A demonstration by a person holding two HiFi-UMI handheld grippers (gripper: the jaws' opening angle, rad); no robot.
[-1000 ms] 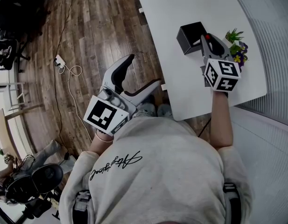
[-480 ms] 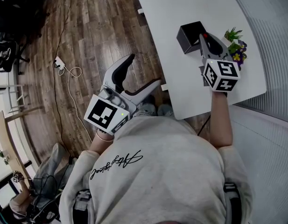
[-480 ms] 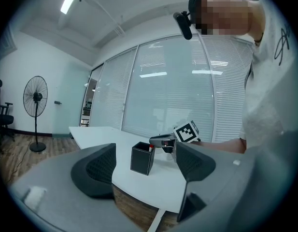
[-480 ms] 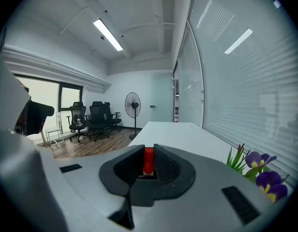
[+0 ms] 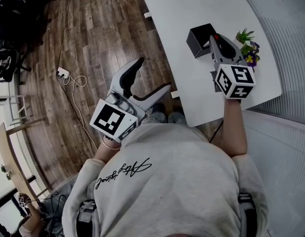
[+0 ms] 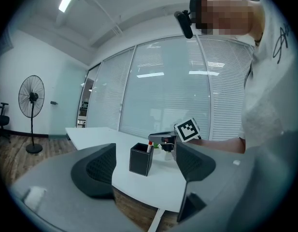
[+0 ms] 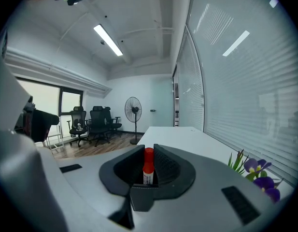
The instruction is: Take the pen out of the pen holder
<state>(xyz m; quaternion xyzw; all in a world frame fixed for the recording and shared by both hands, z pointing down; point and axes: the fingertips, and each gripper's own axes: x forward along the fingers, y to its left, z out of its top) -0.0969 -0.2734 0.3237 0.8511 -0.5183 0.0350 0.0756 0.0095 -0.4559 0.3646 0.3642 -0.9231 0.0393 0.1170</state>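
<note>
A black square pen holder stands on the white table. A pen with a red cap sticks up from it, white-bodied, also seen in the left gripper view as the pen. My right gripper is over the holder and shut on the pen; its jaws have just been closing on it. The holder's corner shows right under the jaws. My left gripper hangs open and empty over the floor, off the table's near edge, pointing at the holder.
A small potted plant with purple flowers stands just right of the right gripper, near the window blinds. The table's near edge lies between me and the holder. A cable and power strip lie on the wooden floor.
The right gripper has risen slightly with the pen between its jaws. The left gripper has stayed in place.
</note>
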